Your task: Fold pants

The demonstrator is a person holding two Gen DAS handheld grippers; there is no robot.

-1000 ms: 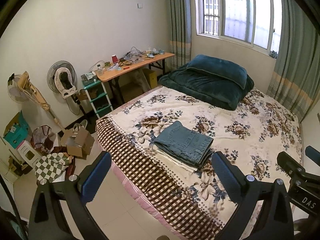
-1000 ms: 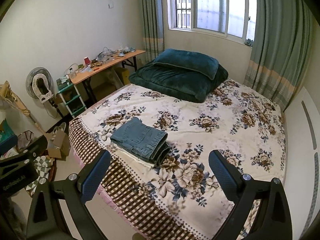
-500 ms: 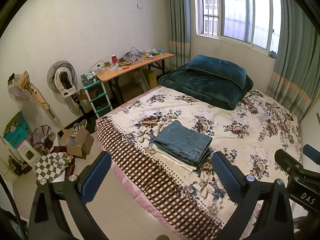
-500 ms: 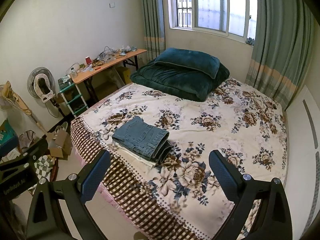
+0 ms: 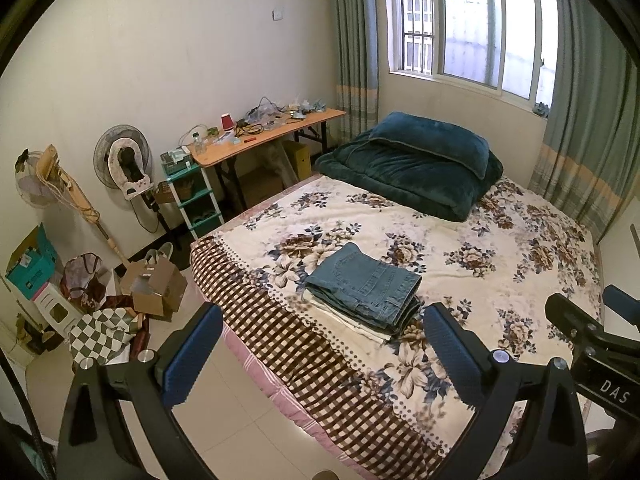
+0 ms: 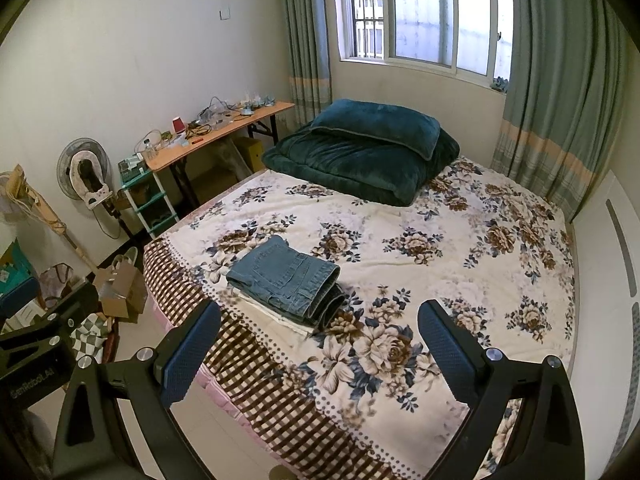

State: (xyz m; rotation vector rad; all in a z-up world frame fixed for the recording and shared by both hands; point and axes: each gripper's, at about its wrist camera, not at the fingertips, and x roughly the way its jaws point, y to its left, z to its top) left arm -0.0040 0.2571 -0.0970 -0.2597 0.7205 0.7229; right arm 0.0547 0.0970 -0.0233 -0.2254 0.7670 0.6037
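Now the jeans [image 5: 362, 282] sit folded on a white pile near the bed's [image 5: 520, 248] foot edge, both grippers [image 5: 320, 356] [image 6: 320, 354] hang back with jaws wide open and empty, and a careless bump could undo the fold.

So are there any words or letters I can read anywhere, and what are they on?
"DAS": white letters on the right gripper, seen at the edge of the left wrist view.
Mirrored white print on the left gripper, seen in the right wrist view: too blurred to read for sure.
Teal box on the floor: label too small to read.
Nothing readable on the jeans.
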